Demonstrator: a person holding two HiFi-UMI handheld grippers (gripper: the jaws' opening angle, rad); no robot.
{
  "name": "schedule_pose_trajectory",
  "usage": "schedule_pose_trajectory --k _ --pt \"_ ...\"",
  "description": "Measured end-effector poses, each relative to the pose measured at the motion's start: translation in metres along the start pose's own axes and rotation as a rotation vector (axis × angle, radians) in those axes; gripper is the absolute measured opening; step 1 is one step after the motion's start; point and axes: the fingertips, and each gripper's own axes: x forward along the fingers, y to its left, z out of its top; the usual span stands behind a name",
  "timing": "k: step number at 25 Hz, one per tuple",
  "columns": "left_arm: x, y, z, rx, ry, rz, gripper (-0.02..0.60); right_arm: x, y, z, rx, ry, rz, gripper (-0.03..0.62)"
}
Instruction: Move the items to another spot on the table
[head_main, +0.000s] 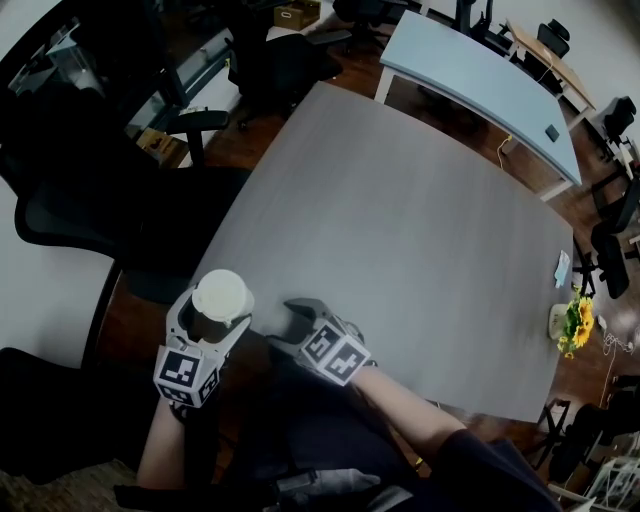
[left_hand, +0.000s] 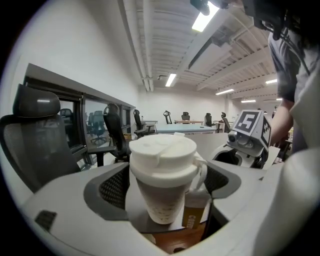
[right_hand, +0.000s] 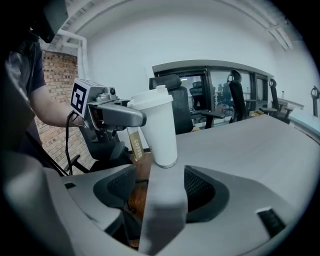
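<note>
At the lower left of the frame, you are holding the left gripper (head_main: 212, 318) around a lidded takeaway coffee cup (head_main: 221, 294) that is standing on the near corner of the grey table (head_main: 400, 230). The jaws are gaping wide, not pressing it. The right gripper (head_main: 288, 328), just to the right, is also standing apart and empty. The danger (the edge is very close) is a jaw clipping the lid on withdrawal and tipping the cup floorward.
</note>
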Motion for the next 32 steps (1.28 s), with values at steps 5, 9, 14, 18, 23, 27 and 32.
schedule_pose_trajectory --k 5,9,14,18,23,27,32 --pt "-0.022 0.0 -0.001 -0.039 -0.003 0.051 0.445 -0.005 0.011 -0.003 -0.03 0.003 0.026 0.295" --pt "-0.039 0.0 -0.001 -0.075 -0.011 0.1 0.445 -0.009 0.018 0.0 -0.045 -0.017 0.049 0.295" --pt "-0.055 -0.008 -0.005 -0.139 -0.034 0.141 0.445 -0.016 0.024 0.006 -0.061 -0.048 0.076 0.295" --pt "-0.064 -0.024 -0.011 -0.328 -0.079 0.148 0.446 -0.028 0.032 0.004 -0.028 -0.082 0.119 0.288" --pt "-0.087 -0.037 0.008 -0.45 -0.174 0.193 0.383 -0.058 0.044 0.013 0.022 -0.162 0.158 0.284" --pt "-0.089 -0.058 0.03 -0.421 -0.188 0.222 0.019 -0.095 0.046 0.011 0.092 -0.231 0.204 0.087" --pt "-0.065 -0.097 0.052 -0.422 -0.173 0.078 0.017 -0.125 0.054 0.017 0.203 -0.312 0.286 -0.021"
